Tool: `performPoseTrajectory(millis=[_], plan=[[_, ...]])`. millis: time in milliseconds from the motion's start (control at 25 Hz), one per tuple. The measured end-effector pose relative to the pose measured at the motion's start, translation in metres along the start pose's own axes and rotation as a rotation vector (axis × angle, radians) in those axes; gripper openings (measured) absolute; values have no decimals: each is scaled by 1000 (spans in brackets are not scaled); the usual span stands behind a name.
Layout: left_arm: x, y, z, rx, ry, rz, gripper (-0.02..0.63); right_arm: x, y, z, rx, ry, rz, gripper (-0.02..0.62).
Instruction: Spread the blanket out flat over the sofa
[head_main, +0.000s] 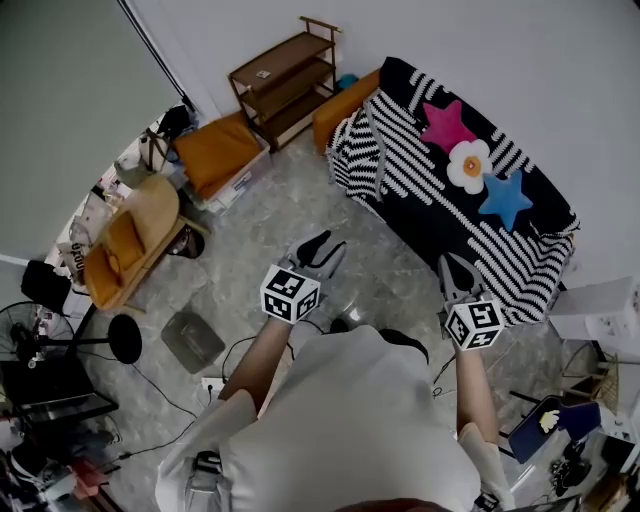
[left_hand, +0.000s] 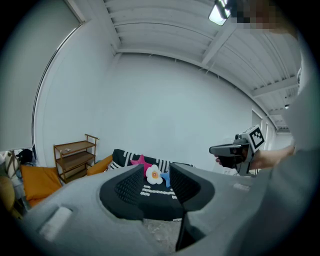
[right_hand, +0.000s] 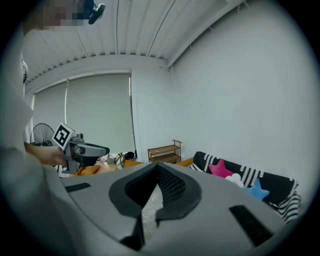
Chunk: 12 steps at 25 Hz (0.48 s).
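The blanket (head_main: 405, 180) lies ahead of both grippers, across a strip of marbled grey floor (head_main: 250, 215). It is draped over the sofa (head_main: 345, 100), whose long axis runs diagonally from upper left to lower right in the head view.

The left gripper (head_main: 322, 243) faces the upper-left end. There the cloth hangs bunched in folds beside the bare orange arm. Its fingers (left_hand: 125, 187) stand apart with nothing between them; only the distant blanket shows through the gap.

The right gripper (head_main: 452, 266) is nearer the lower-right end, where the hem drops toward the floor. Its fingers are together at the tips and empty. It looks to be the nearer of the two to the cloth, though neither touches it.

The blanket is a soft knit, black with broken white stripes, and should drape and slide easily. Three plush cushions sit on it: a pink star (head_main: 447, 125), a white flower (head_main: 469, 165) and a blue star (head_main: 504, 198). They will likely pin the middle, so I judge any smoothing must come from the two ends.
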<state>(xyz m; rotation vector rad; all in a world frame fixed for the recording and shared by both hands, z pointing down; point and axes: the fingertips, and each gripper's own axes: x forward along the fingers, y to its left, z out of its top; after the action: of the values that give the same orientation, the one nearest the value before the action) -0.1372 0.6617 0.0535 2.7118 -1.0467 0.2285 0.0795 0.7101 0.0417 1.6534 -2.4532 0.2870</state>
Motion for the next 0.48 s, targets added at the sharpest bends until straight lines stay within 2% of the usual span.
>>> performPoseTrajectory(millis=[240, 480], plan=[[-7, 12, -9, -3, 21, -2, 163, 5, 9, -8, 2, 25, -7, 3], [2, 23, -10, -7, 26, 22, 172, 20, -5, -12, 36, 53, -1, 3]])
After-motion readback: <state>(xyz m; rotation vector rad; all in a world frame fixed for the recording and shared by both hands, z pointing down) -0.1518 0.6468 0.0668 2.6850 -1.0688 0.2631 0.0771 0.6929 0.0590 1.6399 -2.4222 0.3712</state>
